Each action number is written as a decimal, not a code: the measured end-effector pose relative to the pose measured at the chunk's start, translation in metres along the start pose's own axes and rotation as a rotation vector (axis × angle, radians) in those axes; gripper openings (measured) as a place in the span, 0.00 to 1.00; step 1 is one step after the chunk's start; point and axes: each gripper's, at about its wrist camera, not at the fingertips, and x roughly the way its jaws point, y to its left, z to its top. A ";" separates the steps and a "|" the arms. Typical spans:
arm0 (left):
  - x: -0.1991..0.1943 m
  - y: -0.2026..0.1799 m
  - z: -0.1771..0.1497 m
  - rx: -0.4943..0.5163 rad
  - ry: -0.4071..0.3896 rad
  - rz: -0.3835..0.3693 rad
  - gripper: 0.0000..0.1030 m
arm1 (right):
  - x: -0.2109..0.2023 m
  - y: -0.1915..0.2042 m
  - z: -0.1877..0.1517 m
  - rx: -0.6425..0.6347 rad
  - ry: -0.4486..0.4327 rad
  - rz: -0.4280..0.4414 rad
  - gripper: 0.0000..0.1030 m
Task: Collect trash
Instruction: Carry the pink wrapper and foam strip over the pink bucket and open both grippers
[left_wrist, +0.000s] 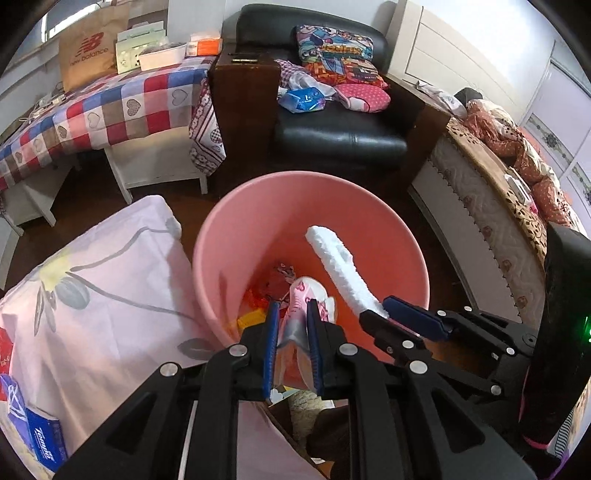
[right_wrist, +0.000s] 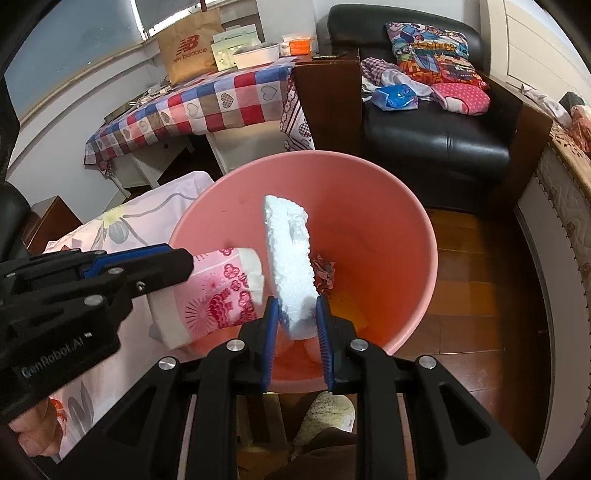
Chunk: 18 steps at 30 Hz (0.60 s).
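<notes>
A pink bucket (left_wrist: 258, 221) stands on the floor below both grippers, with scraps of trash (left_wrist: 280, 277) at its bottom; it also shows in the right wrist view (right_wrist: 369, 192). My left gripper (left_wrist: 291, 314) is shut on a pink patterned paper cup (left_wrist: 303, 299), held sideways over the bucket; the cup also shows in the right wrist view (right_wrist: 218, 295). My right gripper (right_wrist: 295, 314) is shut on a white styrofoam piece (right_wrist: 291, 258), held over the bucket's mouth. In the left wrist view the foam (left_wrist: 340, 258) sticks out from the right gripper (left_wrist: 384, 314).
A bed with a floral pink sheet (left_wrist: 92, 295) lies left of the bucket. A black armchair (left_wrist: 343, 125) with clothes and a blue packet (left_wrist: 301, 99) stands behind. A checked table (left_wrist: 92, 110) is at back left, a mattress (left_wrist: 498, 229) at right. A blue tissue pack (left_wrist: 44, 439) lies on the sheet.
</notes>
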 end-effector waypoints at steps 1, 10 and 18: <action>0.001 0.000 0.000 -0.001 0.002 -0.002 0.14 | 0.000 0.001 -0.001 -0.002 0.001 -0.002 0.21; 0.007 0.003 0.004 -0.032 0.001 -0.017 0.15 | 0.010 0.000 -0.005 -0.001 0.035 -0.017 0.22; 0.003 0.011 0.003 -0.056 -0.010 -0.017 0.28 | 0.015 -0.003 -0.007 0.012 0.055 -0.034 0.22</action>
